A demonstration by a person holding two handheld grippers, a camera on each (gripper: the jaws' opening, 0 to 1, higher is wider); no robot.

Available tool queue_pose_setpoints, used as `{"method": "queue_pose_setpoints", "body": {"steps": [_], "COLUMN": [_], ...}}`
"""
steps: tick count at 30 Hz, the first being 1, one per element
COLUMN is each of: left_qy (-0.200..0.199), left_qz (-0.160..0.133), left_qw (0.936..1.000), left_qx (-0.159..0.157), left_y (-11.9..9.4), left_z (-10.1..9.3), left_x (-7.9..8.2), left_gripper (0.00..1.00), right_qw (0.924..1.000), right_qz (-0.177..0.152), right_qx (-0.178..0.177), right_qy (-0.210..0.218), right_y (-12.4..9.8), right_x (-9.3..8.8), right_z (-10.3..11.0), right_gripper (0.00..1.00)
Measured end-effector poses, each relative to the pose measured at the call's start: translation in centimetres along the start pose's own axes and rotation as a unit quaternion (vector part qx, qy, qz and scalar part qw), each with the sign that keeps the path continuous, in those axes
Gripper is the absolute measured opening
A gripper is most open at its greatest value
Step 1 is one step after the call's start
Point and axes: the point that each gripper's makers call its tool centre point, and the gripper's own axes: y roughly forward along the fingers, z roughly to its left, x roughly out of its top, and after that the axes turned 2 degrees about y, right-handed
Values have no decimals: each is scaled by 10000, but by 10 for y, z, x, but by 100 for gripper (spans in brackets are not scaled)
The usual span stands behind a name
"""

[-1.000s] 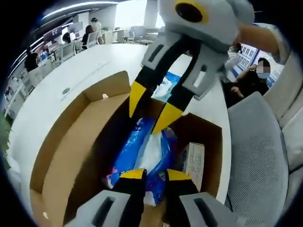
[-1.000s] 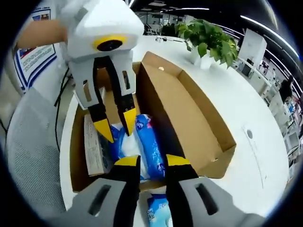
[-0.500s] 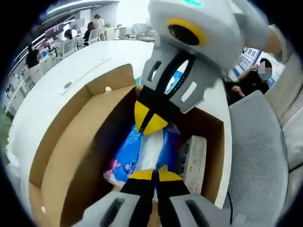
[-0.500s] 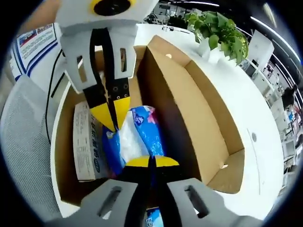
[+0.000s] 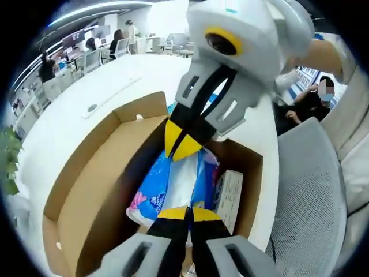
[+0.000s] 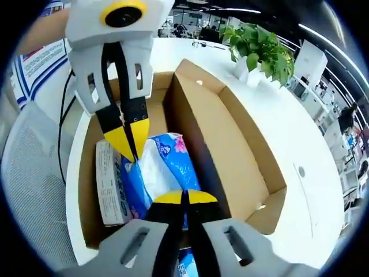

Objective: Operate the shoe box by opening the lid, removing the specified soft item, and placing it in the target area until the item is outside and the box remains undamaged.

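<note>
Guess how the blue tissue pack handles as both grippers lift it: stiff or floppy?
Probably floppy: the tissue pack is soft crinkled plastic, pinched at opposite ends by the left gripper and right gripper, so its middle may sag. Likely light. The glossy film could slip.

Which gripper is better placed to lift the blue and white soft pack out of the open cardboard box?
Neither clearly. The left gripper and the right gripper are each shut on one end of the blue and white soft pack, which lies in the open cardboard box. Lifting with both together looks safest.
</note>
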Motion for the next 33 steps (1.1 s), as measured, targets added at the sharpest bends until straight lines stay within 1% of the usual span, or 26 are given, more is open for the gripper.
{"method": "queue_pose_setpoints", "body": {"steps": [6,11,17,21,26,30,33], "left_qy": [32,91,231,283,356,391,454], "left_qz": [-60,-165,-215,-273,-318,-326,-351], "left_qw": [9999,9996,9992,9989,9985,9983,9981], "left_qx": [115,194,245,252,266,270,239], "left_y": [-16,-33,-52,-59,-66,-67,-66], "left_z": [-1,-4,-17,-19,-28,-33,-37], "left_x": [6,18,33,42,58,70,80], "left_gripper": [0,0,0,0,0,0,0], "right_qw": [9998,9992,9982,9976,9967,9959,9955], "right_qz": [-173,-358,-524,-599,-683,-753,-763], "right_qx": [-75,-144,-217,-270,-358,-448,-507], "right_qy": [-51,-103,-168,-228,-252,-238,-242], "right_y": [-14,-29,-47,-59,-75,-91,-100], "right_x": [15,30,42,46,48,45,42], "right_z": [0,-2,-3,-5,-8,-12,-15], "right_gripper": [0,0,0,0,0,0,0]}}
